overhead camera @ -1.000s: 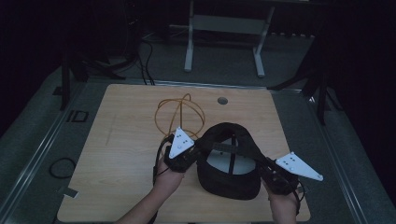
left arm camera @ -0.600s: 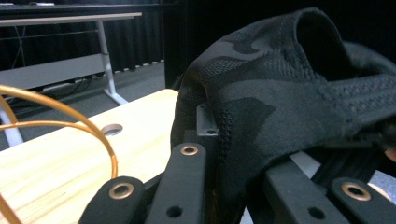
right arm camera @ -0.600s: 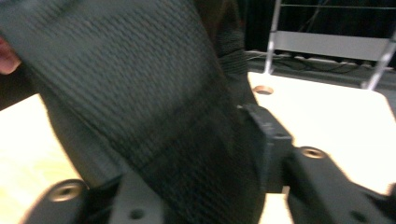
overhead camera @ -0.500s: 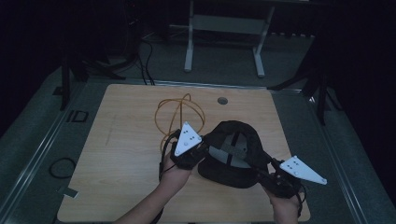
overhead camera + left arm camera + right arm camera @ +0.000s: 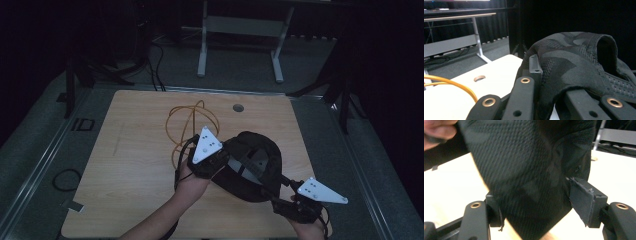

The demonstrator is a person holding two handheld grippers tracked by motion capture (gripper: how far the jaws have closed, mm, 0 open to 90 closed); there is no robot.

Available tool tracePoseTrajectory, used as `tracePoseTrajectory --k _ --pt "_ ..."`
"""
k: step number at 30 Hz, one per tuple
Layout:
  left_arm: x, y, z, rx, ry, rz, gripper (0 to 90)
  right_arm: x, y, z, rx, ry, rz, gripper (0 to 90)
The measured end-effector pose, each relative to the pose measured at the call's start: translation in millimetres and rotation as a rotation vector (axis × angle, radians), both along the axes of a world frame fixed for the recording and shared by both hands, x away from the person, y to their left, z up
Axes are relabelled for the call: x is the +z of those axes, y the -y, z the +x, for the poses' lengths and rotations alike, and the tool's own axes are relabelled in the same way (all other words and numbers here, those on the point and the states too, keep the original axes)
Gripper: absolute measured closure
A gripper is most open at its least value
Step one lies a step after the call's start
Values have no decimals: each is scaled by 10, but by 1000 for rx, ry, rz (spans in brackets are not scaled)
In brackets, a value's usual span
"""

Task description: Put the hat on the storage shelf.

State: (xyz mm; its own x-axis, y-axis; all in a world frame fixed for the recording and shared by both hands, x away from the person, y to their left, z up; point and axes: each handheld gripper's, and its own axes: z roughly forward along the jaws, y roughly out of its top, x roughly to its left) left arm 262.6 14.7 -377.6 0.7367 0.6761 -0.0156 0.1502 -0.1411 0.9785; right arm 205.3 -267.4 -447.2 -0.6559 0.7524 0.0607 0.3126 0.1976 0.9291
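A black camouflage-patterned cap (image 5: 260, 167) hangs tilted above the right half of the wooden table (image 5: 130, 165), held up between the two grippers. My left gripper (image 5: 226, 161) is shut on the cap's left edge; in the left gripper view the cap (image 5: 574, 55) drapes over the left gripper (image 5: 554, 82). My right gripper (image 5: 281, 198) is at the cap's lower right edge. In the right gripper view the cap (image 5: 524, 157) hangs between the jaws of the right gripper (image 5: 536, 205), which stand wide apart and open.
A loose orange cable (image 5: 185, 120) loops on the table just behind the left gripper, also seen as an orange cable (image 5: 454, 83) up close. A round cable hole (image 5: 238, 107) sits near the table's far edge. Dark floor and a desk frame (image 5: 240, 30) lie beyond.
The left gripper has lifted and shifted right, tipping the cap up from lying flat. The right gripper has slid down and to the right along the cap's edge.
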Motion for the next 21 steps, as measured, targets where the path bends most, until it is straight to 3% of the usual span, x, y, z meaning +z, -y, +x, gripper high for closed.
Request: tracePoseTrajectory --k 4,8,9,15,21 --pt "13 17 -21 -10 2 1 882 -32 72 -54 62 0 -17 344" --pt "23 15 -36 -15 1 -8 882 -75 242 -98 111 -32 -11 345" --pt "25 22 -40 -21 2 -6 882 -84 365 -116 103 -34 -17 345" --pt "20 51 -55 -35 5 -4 882 -17 633 -150 81 -28 7 358" --pt "4 21 -57 -30 9 -5 881 100 774 -128 53 3 0 360"
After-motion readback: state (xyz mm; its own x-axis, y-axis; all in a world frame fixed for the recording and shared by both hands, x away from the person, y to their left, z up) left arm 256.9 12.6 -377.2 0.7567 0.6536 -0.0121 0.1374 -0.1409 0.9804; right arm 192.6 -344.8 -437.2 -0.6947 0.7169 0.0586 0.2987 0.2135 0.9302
